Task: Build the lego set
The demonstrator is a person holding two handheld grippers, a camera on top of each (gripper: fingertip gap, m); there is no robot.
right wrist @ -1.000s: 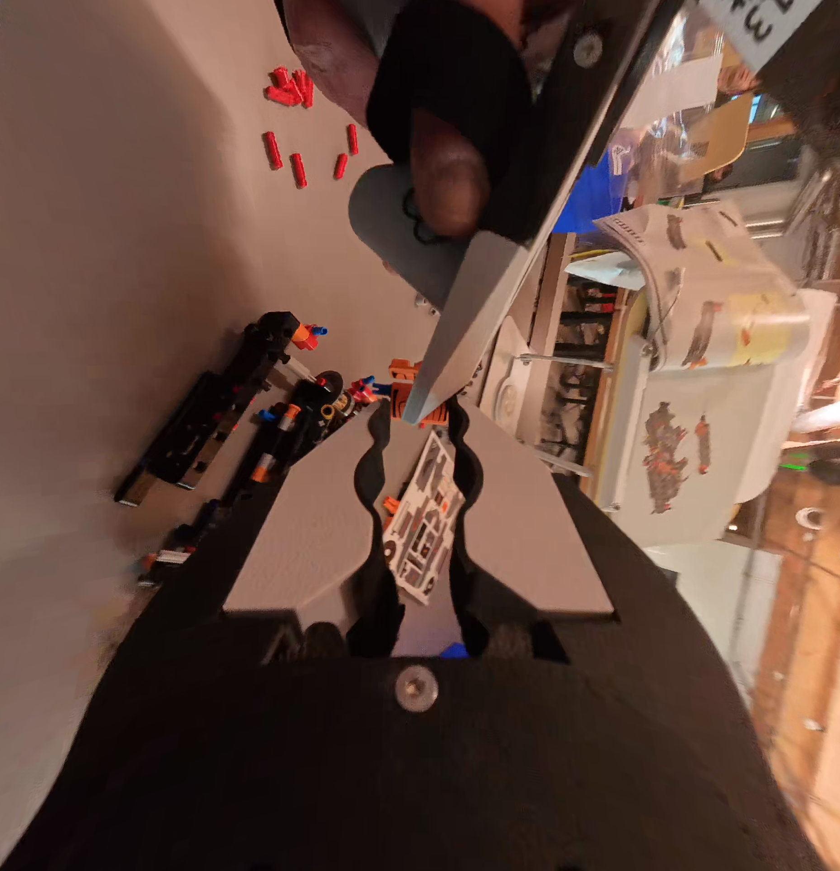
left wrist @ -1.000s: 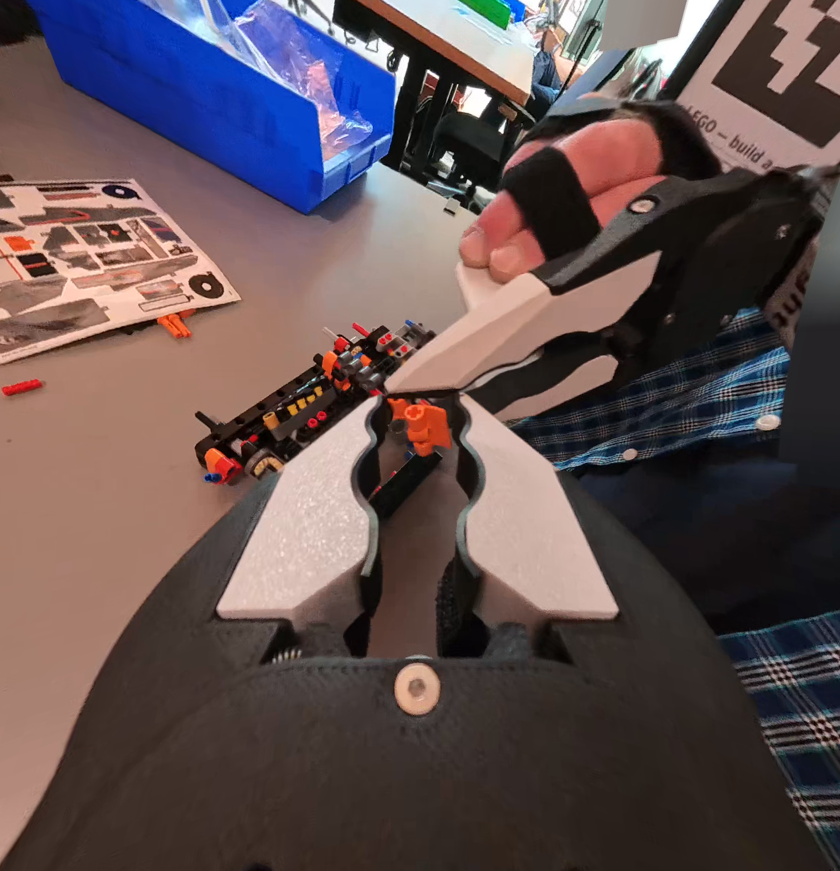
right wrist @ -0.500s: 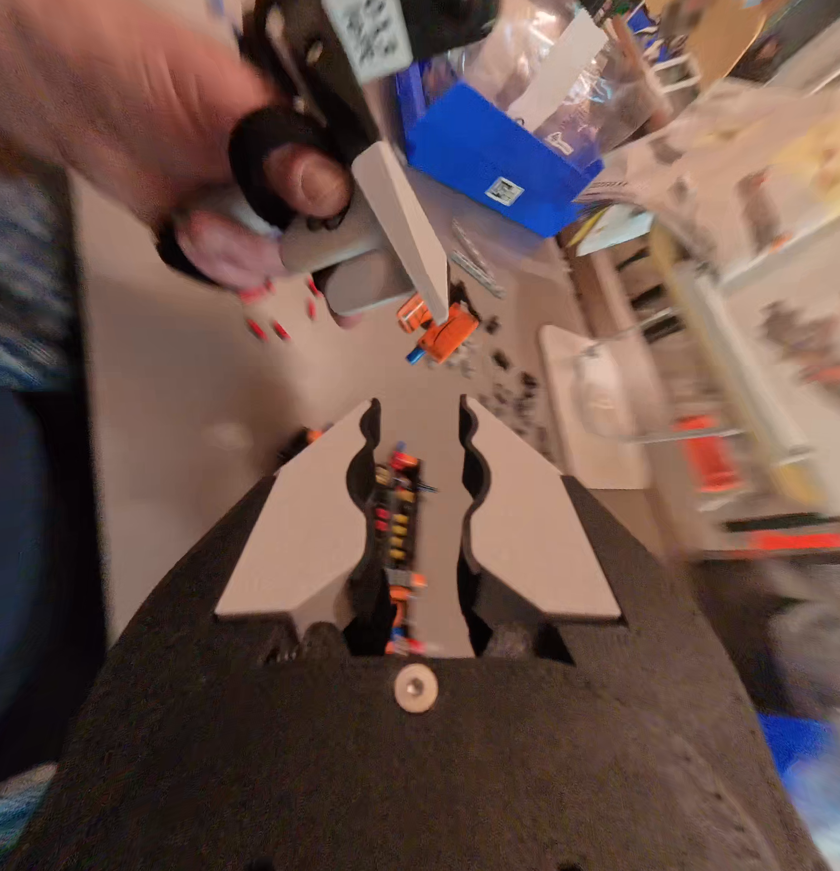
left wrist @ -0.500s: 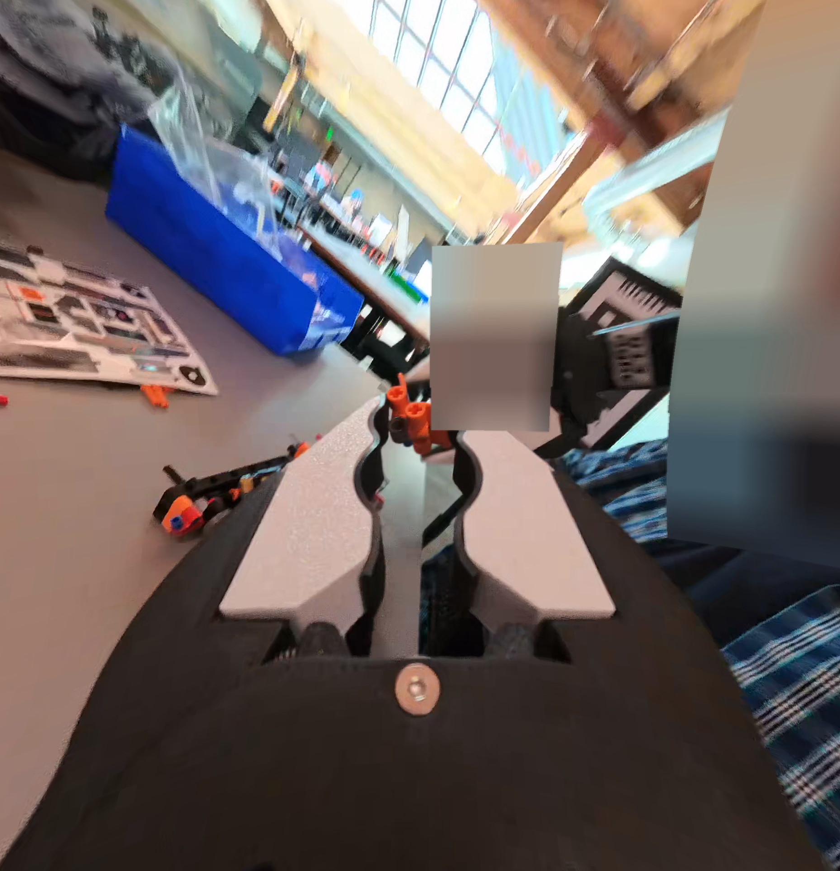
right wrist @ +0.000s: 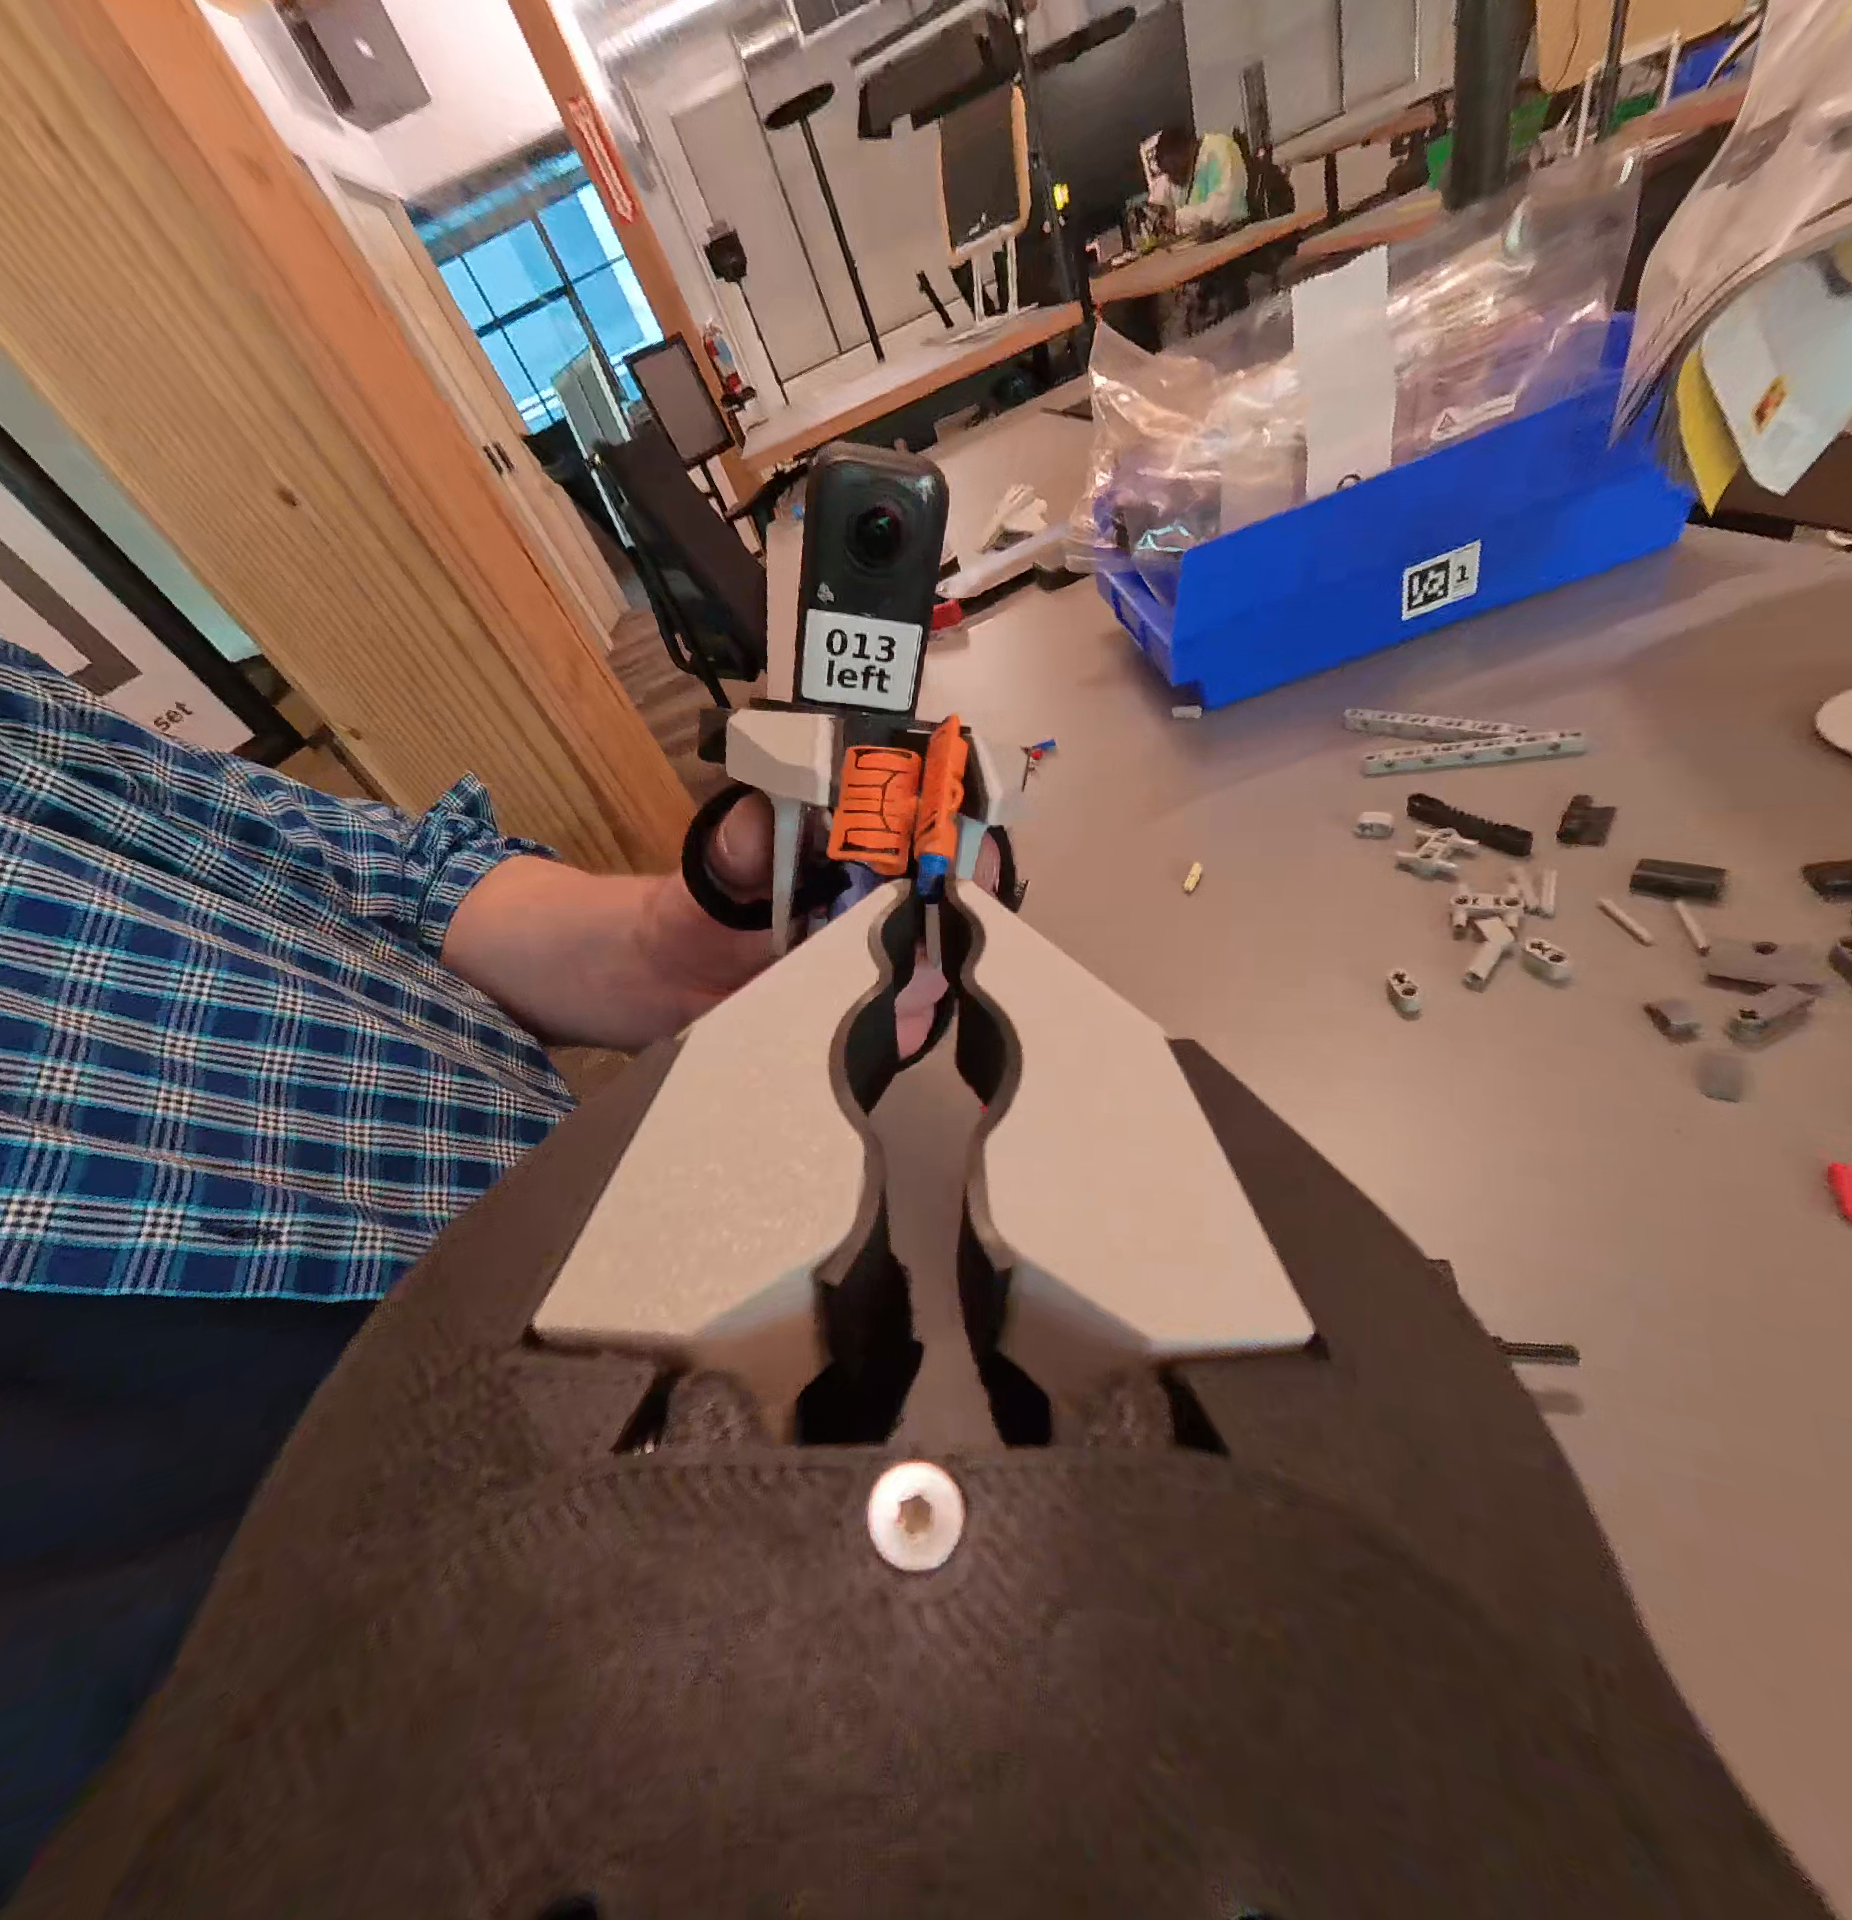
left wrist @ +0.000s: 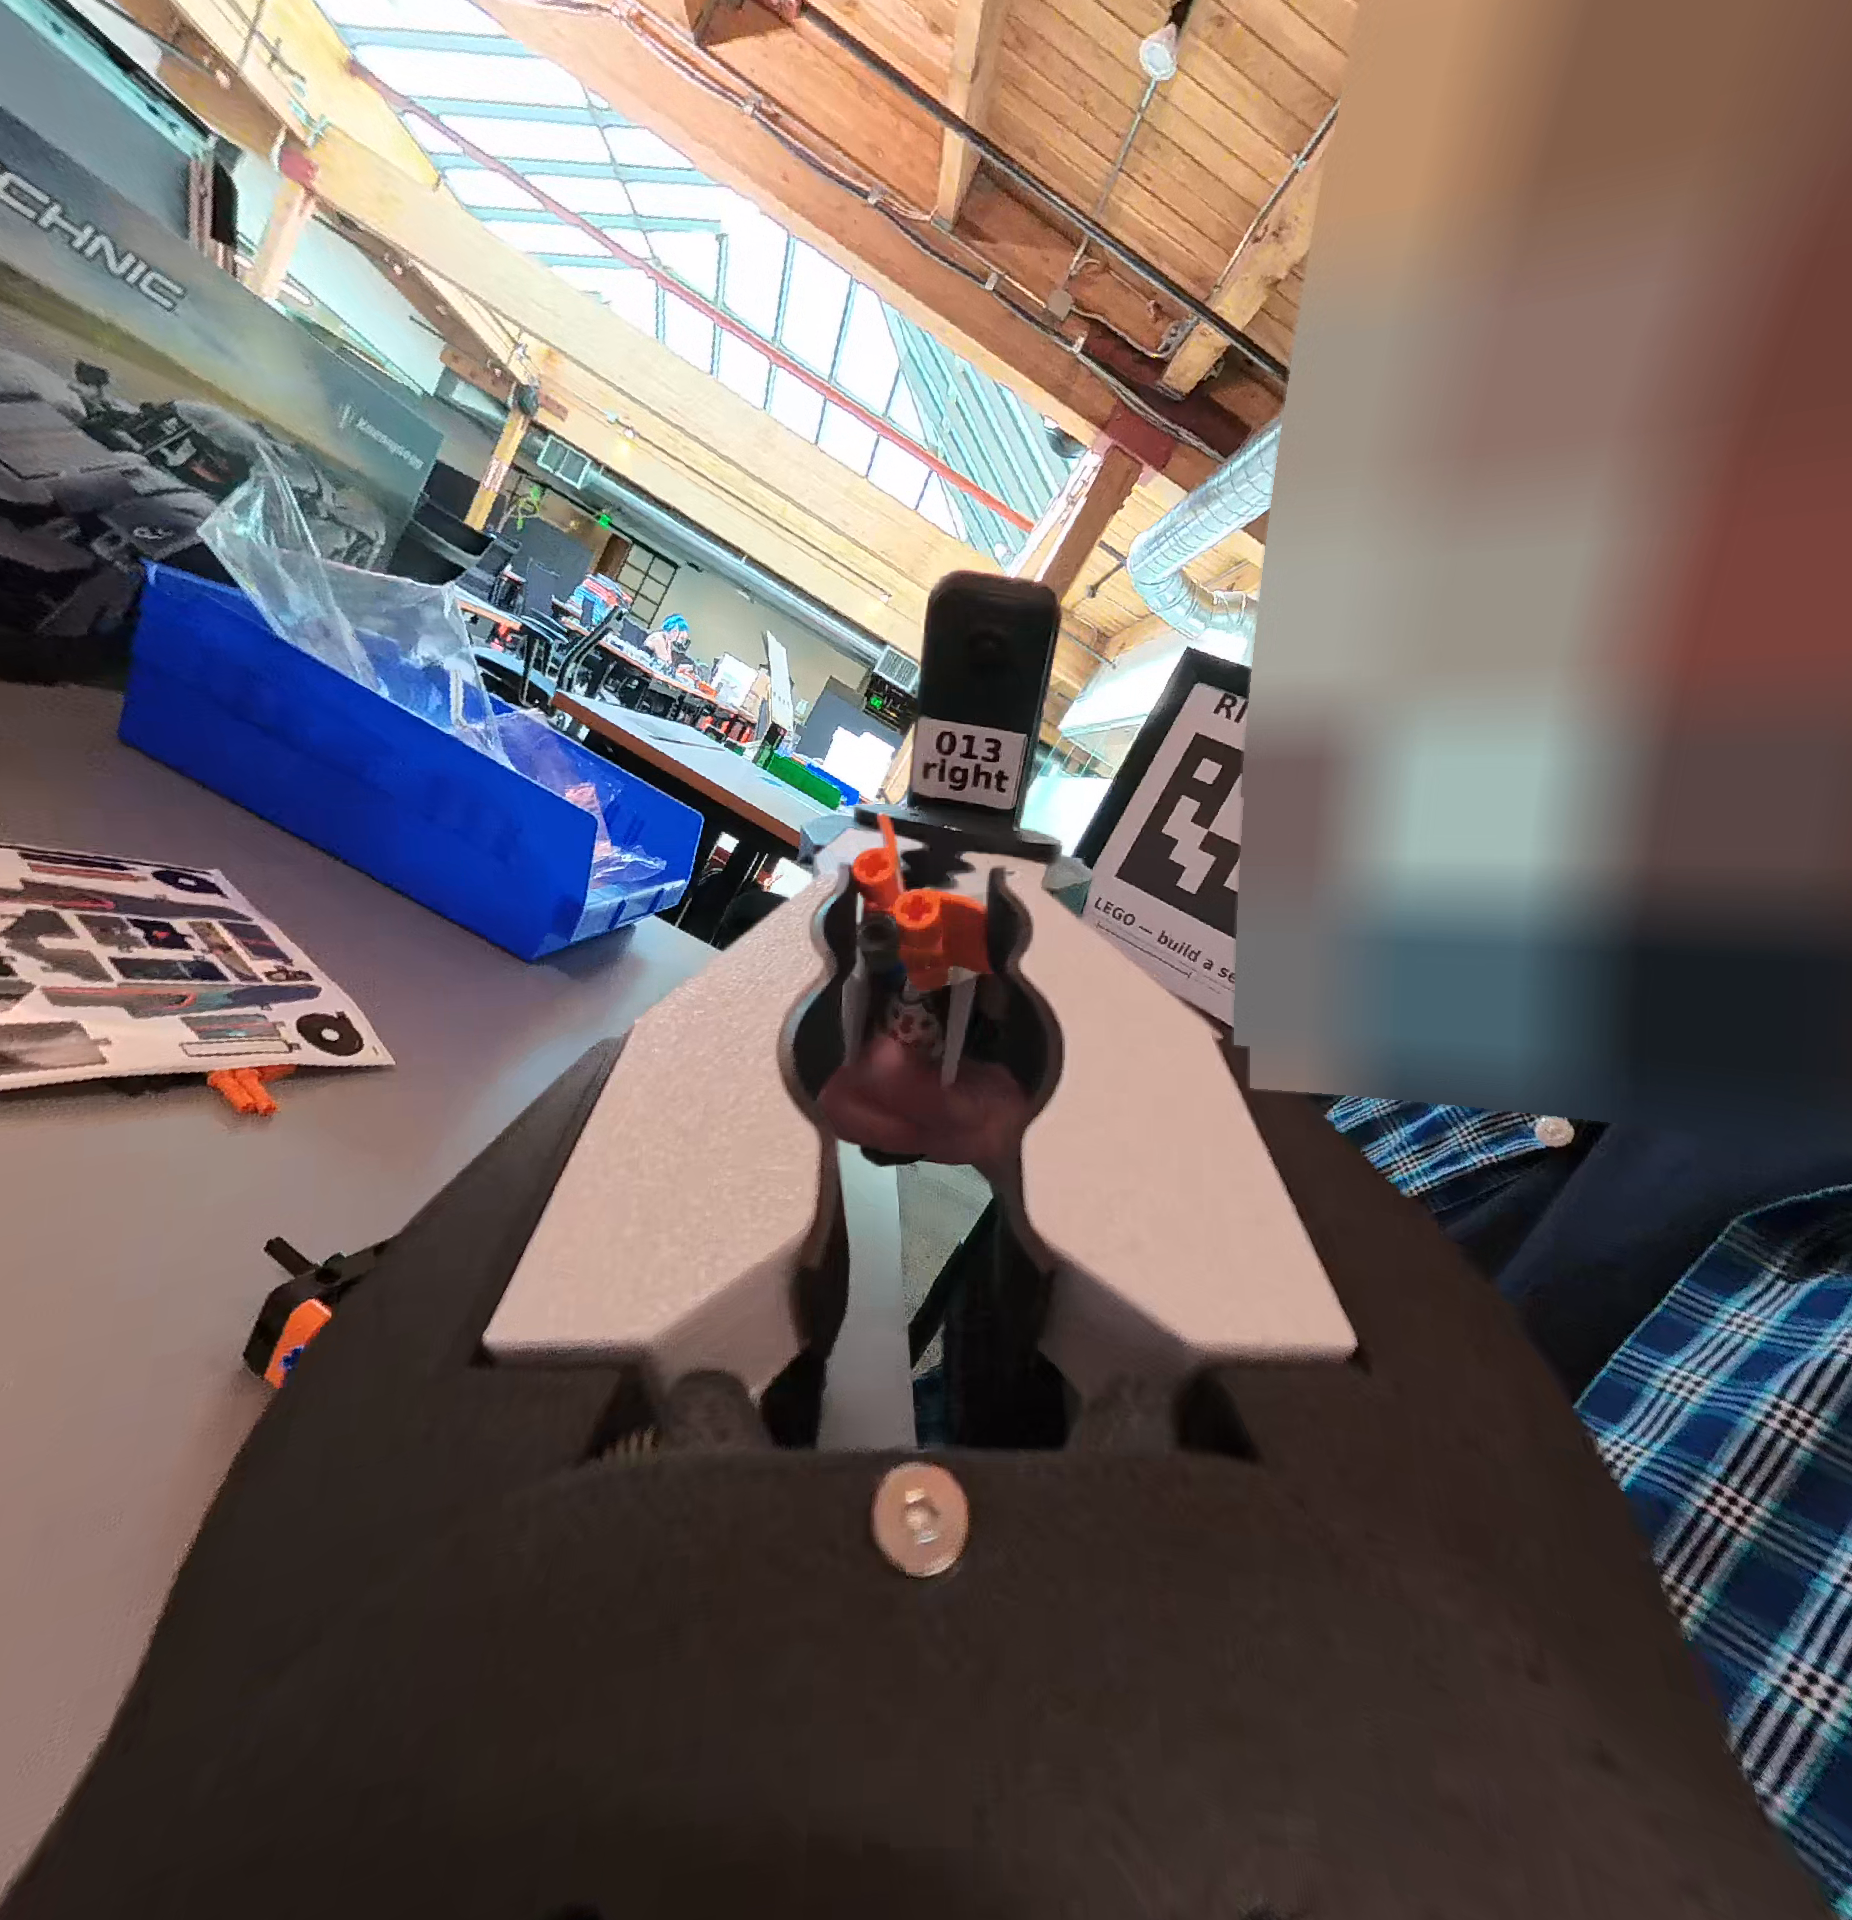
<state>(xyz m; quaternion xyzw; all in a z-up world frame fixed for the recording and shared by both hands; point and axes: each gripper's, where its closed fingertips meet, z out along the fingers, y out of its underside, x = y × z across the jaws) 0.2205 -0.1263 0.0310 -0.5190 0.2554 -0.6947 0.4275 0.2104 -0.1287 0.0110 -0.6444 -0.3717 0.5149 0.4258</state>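
My left gripper (left wrist: 917,914) is shut on a small orange lego assembly (left wrist: 927,925) and holds it up in the air, well above the grey table (left wrist: 91,1226). The right wrist view shows that assembly (right wrist: 880,805) head-on between the left gripper's grey fingers. My right gripper (right wrist: 929,891) faces the left one. Its tips are closed down to a narrow gap on the blue pin (right wrist: 932,868) at the assembly's lower end. The long black car chassis (left wrist: 288,1340) lies on the table, mostly hidden behind my left gripper.
A sticker sheet (left wrist: 122,966) and orange pins (left wrist: 241,1086) lie left. A blue bin with plastic bags (right wrist: 1421,582) stands at the back. Loose grey and black parts (right wrist: 1524,914), grey beams (right wrist: 1462,743) and a red pin (right wrist: 1847,1193) lie right. A plaid sleeve (right wrist: 174,987) is left. Only a small space, under 4 cm, lies between the two pairs of fingers. The red pin (right wrist: 1847,1193) is about equally far from each gripper, around 25 cm.
Both grippers rose from the table and turned to face each other. The left kept the orange assembly. The right gripper's fingers went from wide apart to nearly together at the assembly's blue pin.
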